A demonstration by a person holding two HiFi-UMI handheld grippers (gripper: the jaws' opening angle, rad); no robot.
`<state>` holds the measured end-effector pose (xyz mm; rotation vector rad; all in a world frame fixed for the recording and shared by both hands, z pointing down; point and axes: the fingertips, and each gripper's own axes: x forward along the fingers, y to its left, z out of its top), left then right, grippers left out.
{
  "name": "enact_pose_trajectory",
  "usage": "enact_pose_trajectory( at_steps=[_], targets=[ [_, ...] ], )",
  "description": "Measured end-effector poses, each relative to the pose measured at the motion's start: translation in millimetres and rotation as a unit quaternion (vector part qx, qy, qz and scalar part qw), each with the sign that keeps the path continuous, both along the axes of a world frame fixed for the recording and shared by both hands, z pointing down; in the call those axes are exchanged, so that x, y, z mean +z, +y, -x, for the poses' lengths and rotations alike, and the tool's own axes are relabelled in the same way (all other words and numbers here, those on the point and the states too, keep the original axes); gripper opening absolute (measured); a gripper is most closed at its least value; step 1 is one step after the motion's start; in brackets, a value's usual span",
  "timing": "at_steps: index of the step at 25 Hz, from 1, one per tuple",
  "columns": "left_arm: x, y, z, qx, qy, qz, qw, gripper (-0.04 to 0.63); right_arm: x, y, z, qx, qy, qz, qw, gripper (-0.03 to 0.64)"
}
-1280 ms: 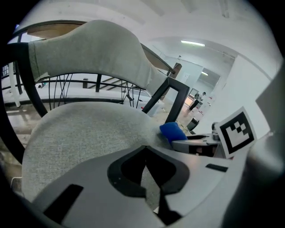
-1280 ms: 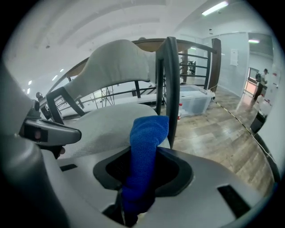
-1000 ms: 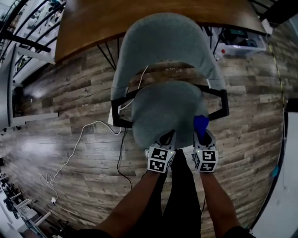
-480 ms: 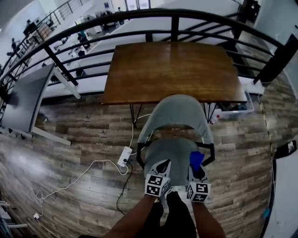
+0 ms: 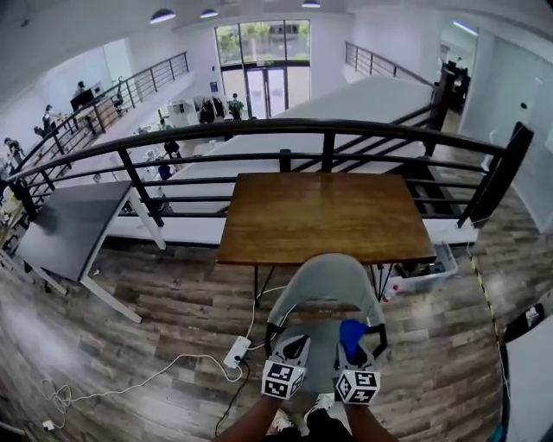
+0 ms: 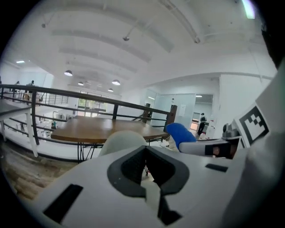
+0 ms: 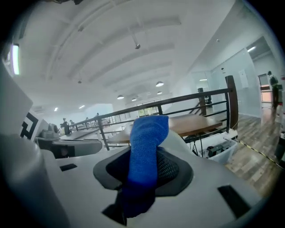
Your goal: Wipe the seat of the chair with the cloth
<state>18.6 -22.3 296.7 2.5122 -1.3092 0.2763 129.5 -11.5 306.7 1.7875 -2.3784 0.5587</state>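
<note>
Right claw [image 5: 352, 349] has risen off the chair [image 5: 328, 280], cloth [image 7: 144, 156] still clamped.

Bright, even light comes from ceiling lamps [image 5: 162, 15] and glass doors [image 5: 263, 60] at twelve o'clock. Fisheye bends my views' edges, corners black.

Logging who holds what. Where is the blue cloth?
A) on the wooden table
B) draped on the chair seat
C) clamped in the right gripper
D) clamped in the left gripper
C: the right gripper view shows the blue cloth pinched between the jaws of the right gripper, while the left gripper has its jaws together on nothing.
</note>
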Motion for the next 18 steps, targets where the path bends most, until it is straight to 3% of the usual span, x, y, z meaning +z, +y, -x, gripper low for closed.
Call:
enact_pose_trajectory(
  at_steps=[4, 9, 18],
  targets=[
    [-43.1, 9.4, 14.7, 0.005, -0.008, -0.052, 0.9986, 0.002, -32.9, 7.7, 15.2, -0.018, -0.012, -0.028, 0.999, 0.140],
    [-72.7, 26.1, 27.0, 0.008, -0.002, -0.082, 0.9966, 0.002, -69.7, 28.7, 35.9, -0.049, 0.016, -0.070, 0.996, 0.140],
    [-94.0, 43.4, 17.0, -0.011, -0.014, -0.087, 0.9960, 0.002, -97.0, 36.0, 33.0, -0.101, 0.036, -0.105, 0.989, 0.140]
  ],
)
